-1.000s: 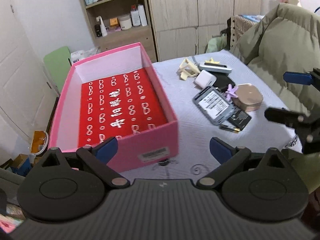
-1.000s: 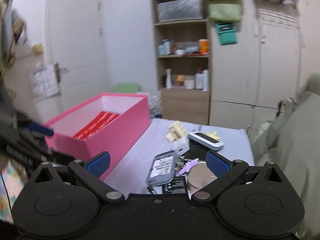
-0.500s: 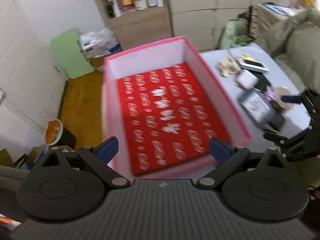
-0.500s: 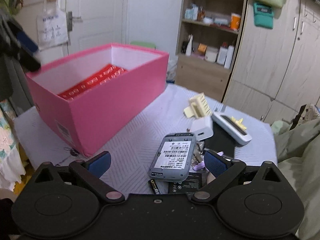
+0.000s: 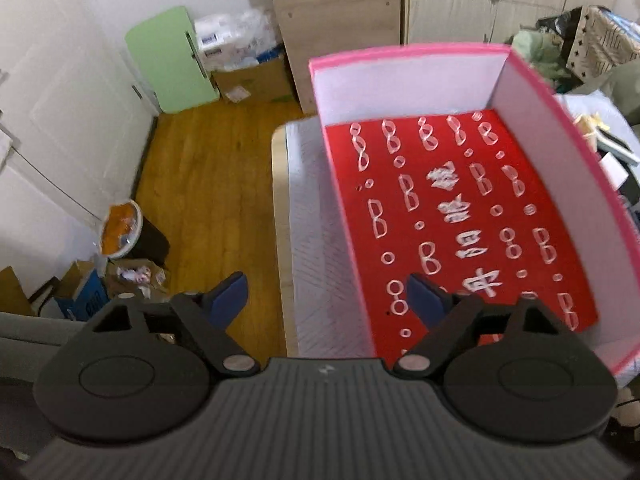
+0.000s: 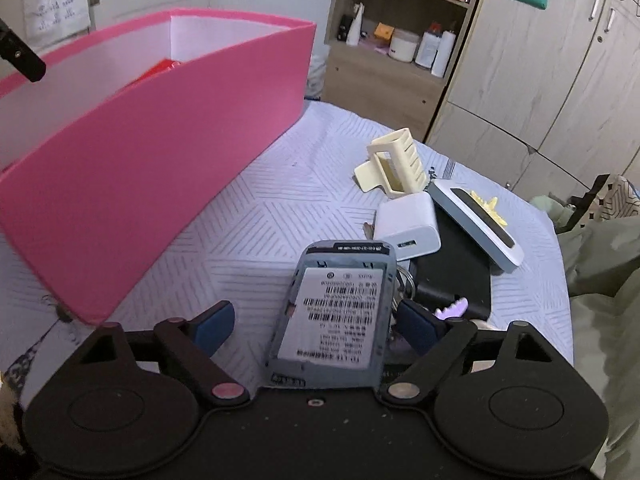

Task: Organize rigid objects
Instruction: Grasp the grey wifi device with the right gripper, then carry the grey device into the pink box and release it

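Note:
A pink box (image 5: pixel 404 54) with a red printed floor stands on the white-covered table (image 5: pixel 308 216). My left gripper (image 5: pixel 328 302) hovers over its left wall, one finger outside and one inside. Its jaws are closing and the pads are clear of the wall. In the right wrist view the pink box (image 6: pixel 168 136) is at the left. A grey device with a barcode label (image 6: pixel 336 312) lies between the fingers of my right gripper (image 6: pixel 316 326). Those jaws are closing too, with gaps showing on both sides.
Behind the grey device lie a white charger (image 6: pixel 408 224), a cream hair claw (image 6: pixel 394 166), a flat white unit (image 6: pixel 476 220), a black slab (image 6: pixel 452 272) and a purple clip (image 6: pixel 452 310). Green bedding (image 6: pixel 608 264) lies right. Wooden floor (image 5: pixel 208 168) drops off left of the table.
My left gripper swung left across the box to straddle its left wall, jaws narrowing. My right gripper dropped and tilted down until the grey device lay between its fingers.

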Available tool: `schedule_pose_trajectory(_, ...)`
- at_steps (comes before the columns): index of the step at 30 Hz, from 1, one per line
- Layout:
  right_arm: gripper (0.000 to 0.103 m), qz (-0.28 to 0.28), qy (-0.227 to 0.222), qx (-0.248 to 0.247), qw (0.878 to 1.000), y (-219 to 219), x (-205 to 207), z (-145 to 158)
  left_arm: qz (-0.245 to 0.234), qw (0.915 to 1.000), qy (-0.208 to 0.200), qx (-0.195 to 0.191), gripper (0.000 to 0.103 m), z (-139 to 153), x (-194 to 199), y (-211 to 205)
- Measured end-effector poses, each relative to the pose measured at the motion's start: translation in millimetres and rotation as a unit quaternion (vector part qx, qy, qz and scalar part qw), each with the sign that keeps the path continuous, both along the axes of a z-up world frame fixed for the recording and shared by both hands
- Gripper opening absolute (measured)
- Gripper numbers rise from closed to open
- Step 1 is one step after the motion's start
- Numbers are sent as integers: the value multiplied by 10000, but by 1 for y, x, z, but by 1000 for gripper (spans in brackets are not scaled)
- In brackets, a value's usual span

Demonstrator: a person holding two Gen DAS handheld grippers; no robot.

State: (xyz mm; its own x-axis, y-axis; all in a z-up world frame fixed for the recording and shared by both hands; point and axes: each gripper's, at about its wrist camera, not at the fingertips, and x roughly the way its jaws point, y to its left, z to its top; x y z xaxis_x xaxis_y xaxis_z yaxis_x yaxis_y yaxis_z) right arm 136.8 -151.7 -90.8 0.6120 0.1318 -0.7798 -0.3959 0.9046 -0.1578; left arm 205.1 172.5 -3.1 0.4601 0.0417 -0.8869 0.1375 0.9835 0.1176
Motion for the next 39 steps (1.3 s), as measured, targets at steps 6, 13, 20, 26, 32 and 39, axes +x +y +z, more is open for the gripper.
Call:
schedule_pose_trajectory(6,65,-321,298,341,9985,-7,13,5,-59,9997,192,-125,57,-25,19,11)
schedule_pose_trajectory(13,63,-628,415,511,9959,-7,12,21,-577,9958,368,-603,12,-27,20,4)
schedule_pose_trajectory(20,63,-751,209,818,9936,-7,14,57,-761,9944,453,-570,13,-26,22,-6)
schedule_pose_trajectory(26,63,-591,50,1128,9918,1,22,97,-733,9944,451,-609,13,-27,21,0)
schedule_pose_trajectory(32,64,6,109,1868,9823,32,51,138,-774,9942,420,-623,14,-26,15,-6)
schedule_pose_trajectory(39,64,496,1627,2381,9562,97,124,108,-683,9941,335,-769,14,-28,17,0)
